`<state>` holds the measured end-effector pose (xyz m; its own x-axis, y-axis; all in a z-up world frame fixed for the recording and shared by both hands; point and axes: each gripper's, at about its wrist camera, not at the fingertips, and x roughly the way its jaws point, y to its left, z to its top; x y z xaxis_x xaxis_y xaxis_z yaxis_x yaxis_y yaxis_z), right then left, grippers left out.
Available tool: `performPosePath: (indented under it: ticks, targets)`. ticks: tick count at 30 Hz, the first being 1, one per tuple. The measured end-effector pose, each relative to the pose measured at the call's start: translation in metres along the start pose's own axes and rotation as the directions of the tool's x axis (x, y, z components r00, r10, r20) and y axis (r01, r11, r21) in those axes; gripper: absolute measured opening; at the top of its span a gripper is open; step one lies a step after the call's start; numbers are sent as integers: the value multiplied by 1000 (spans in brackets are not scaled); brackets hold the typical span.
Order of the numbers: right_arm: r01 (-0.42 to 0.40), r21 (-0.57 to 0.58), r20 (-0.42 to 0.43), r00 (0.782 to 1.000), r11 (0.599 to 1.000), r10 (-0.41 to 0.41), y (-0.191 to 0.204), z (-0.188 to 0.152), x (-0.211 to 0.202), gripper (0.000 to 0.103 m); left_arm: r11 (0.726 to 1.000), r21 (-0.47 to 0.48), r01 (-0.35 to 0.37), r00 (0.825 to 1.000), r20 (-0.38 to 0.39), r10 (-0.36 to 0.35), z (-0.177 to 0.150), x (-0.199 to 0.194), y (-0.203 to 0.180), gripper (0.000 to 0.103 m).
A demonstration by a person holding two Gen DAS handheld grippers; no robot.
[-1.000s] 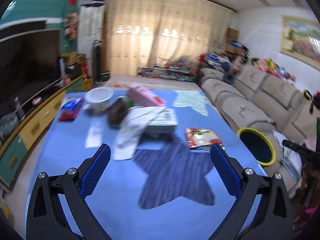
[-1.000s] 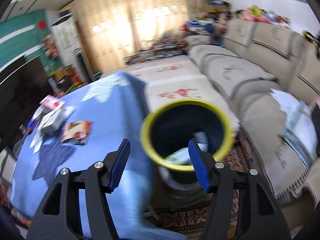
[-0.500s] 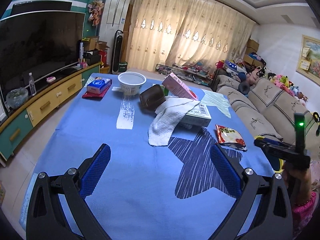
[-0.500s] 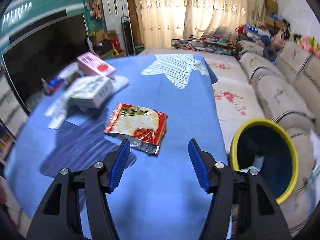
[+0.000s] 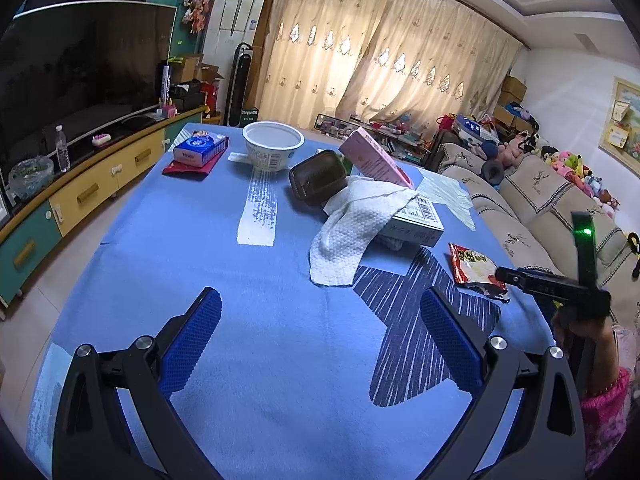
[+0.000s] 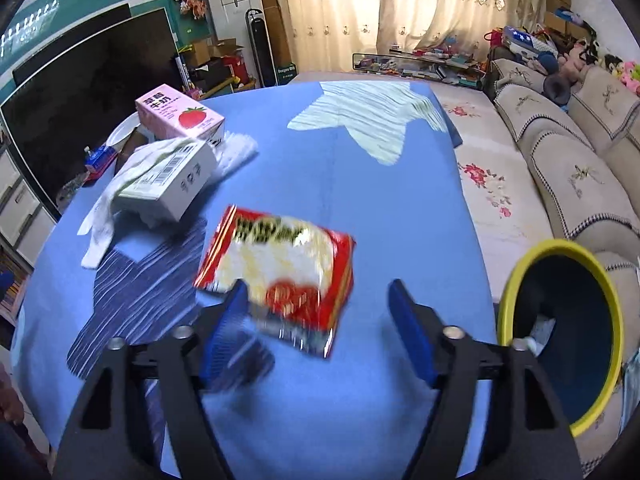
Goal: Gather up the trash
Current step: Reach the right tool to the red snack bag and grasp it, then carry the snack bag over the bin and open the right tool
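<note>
A red and white snack wrapper lies flat on the blue tablecloth, just ahead of my right gripper. That gripper's jaws are opening and nothing is pressed between them; the wrapper's near edge sits by the left fingertip. The same wrapper shows at the table's right edge in the left wrist view, with the right gripper's body over it. A yellow-rimmed dark bin stands off the table's right side with some trash inside. My left gripper hovers open over bare cloth.
Mid-table lie a white paper towel draped over a white box, a pink milk carton, a dark plastic tray, a white bowl and a tissue pack. A sofa runs along the right.
My right gripper swung left from above the bin to the table, closed in on the snack wrapper and widened its jaws. The left gripper dropped lower over the cloth and stayed open.
</note>
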<state>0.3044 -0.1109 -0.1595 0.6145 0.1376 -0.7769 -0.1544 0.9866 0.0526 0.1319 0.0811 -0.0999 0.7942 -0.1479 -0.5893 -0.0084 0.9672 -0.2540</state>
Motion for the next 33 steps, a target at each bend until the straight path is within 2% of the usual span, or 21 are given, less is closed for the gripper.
performPosePath:
  ticks: [4,6,9,11,13,14,20,25,29,33]
  targets:
    - [1,0,-58,998,1000,-1,6,8,23,74,1000,1,-4,1000,-10,4,-2,6,1,98]
    - [11,-4,-68,998,1000,-12,10,9,30,70,1000,0,-6,1000,-10,6,-2,6,3,98]
    - [43,-22,-56,997,999,-44,17,10,31,51,1000,-7,-6,1000,-14,6,-2,9,6,98]
    - [39,-24,-49,998,999,-40,17,9,29,32,1000,-11,-6,1000,-18,5,-2,11,7,98]
    - [35,-25,-31,999,999,-36,18,8,24,21,1000,-14,-2,1000,-22,2,-3,13,7,98]
    - [30,-21,-24,999,999,-31,17,7,22,18,1000,-15,0,1000,-24,0,-4,13,7,98]
    - [1,7,41,999,1000,-2,15,2,-7,16,1000,-6,4,1000,-17,-4,-4,11,5,98]
    - [3,52,87,996,999,-8,1,-5,-31,16,1000,8,4,1000,-5,-4,-2,6,-1,98]
    - [31,98,116,992,995,-43,-20,-13,-47,16,1000,21,10,1000,-8,-9,-2,5,-8,98]
    - [98,164,134,984,982,-121,-54,-21,-59,16,999,40,23,1000,-11,-23,-1,5,-19,98]
